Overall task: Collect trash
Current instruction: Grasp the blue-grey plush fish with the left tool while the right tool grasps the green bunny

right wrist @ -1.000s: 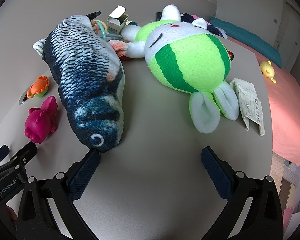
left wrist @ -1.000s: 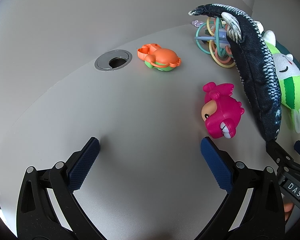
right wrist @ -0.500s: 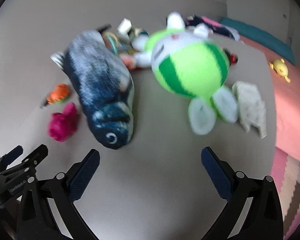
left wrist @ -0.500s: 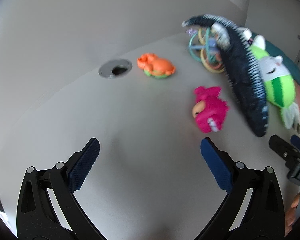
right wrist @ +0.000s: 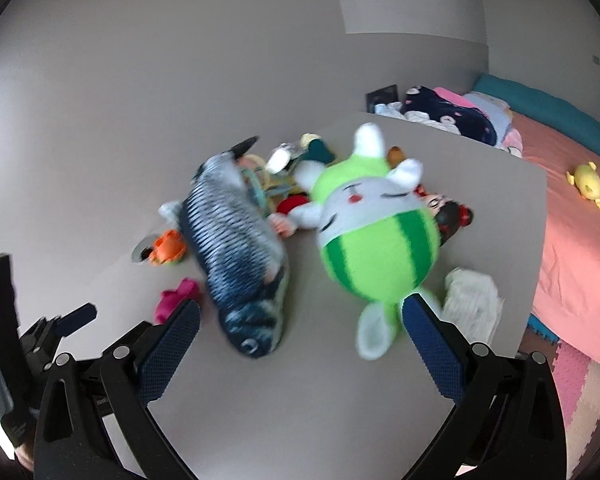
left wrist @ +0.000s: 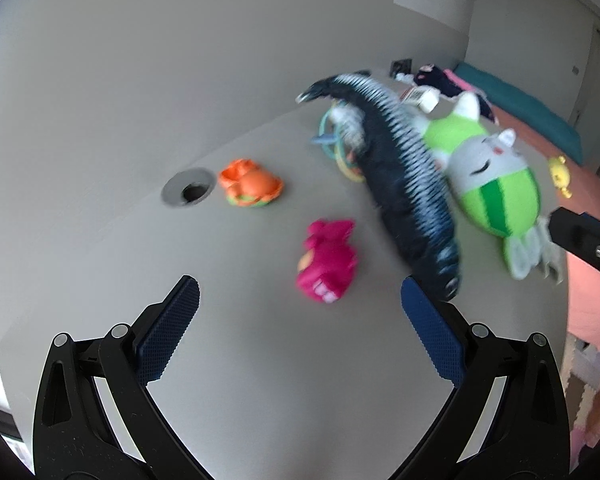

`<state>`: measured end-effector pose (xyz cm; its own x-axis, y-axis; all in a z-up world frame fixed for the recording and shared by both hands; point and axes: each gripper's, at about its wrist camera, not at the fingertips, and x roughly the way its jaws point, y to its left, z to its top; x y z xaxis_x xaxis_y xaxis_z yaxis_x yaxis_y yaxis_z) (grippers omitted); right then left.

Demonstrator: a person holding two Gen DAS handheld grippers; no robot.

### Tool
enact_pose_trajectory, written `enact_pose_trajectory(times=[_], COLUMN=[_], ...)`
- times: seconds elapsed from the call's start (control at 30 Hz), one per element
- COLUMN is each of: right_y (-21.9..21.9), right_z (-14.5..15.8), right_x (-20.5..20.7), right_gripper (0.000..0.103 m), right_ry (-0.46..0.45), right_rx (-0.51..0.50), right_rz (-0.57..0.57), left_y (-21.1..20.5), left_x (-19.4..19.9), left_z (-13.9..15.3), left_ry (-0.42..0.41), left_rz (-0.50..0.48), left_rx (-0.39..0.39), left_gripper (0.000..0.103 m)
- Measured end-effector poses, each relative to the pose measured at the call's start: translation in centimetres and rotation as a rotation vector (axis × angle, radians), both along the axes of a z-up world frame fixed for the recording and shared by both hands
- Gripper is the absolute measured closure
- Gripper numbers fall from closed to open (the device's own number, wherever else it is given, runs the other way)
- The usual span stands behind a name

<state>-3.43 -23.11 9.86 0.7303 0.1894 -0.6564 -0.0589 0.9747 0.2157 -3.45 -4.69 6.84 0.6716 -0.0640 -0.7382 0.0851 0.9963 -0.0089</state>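
Observation:
A folded white paper lies on the grey table beside the feet of a green watermelon plush; its edge shows past the plush in the left wrist view. A small white box sits behind the toys, blurred. My right gripper hangs open above the table's near part, nothing between its fingers. My left gripper is open too, empty, with a pink toy just ahead of it.
A dark blue plush fish lies left of the green plush. An orange toy sits by a round cable hole. Ring toys are behind the fish. A bed with a pink sheet is at the right.
Both grippers have pulled back and risen from the table, so the toys look smaller and farther. Both stay open. Nothing on the table has moved.

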Motion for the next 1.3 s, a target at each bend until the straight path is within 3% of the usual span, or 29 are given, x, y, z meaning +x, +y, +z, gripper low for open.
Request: enact_pose_trajectory(times=[0.17, 0.6, 0.77, 0.93, 1.0, 1.07, 1.13, 1.3], right_y=[-2.1, -1.9, -1.7, -2.0, -2.5, -3.1, -3.7, -4.3], right_z=[0.0, -2.8, -4.2, -4.0, -3.6, -3.2, -2.9, -1.2], right_x=[2.7, 11.2, 12.7, 12.9, 12.8, 12.7, 12.7, 11.4], right_gripper=[0.002, 0.008, 0.024, 0.05, 0.057, 0.06, 0.062, 0.063], right_ry=[0.014, 0.139, 0.176, 0.173, 0.167, 0.163, 0.16, 0.083], right_rx=[-0.034, -0.16, -0.205, -0.184, -0.145, -0.088, -0.03, 0.012], right_rz=[-0.041, 0.021, 0.027, 0.026, 0.034, 0.045, 0.046, 0.025], left_y=[-2.5, -7.0, -8.2, -8.1, -7.9, -7.6, -7.4, -7.1], left_x=[2.1, 8.9, 11.3, 12.0, 12.1, 11.9, 11.6, 9.7], left_z=[0.7, -1.1, -2.8, -3.9, -4.1, -4.2, -4.0, -2.1], left_ry=[0.007, 0.101, 0.147, 0.171, 0.178, 0.198, 0.198, 0.113], left_rz=[-0.018, -0.025, -0.013, 0.018, 0.022, 0.002, -0.005, -0.008], left_rx=[-0.012, -0.016, 0.009, -0.001, -0.014, -0.049, -0.074, -0.025], left_gripper=[0.005, 0.005, 0.005, 0.006, 0.02, 0.045, 0.06, 0.072])
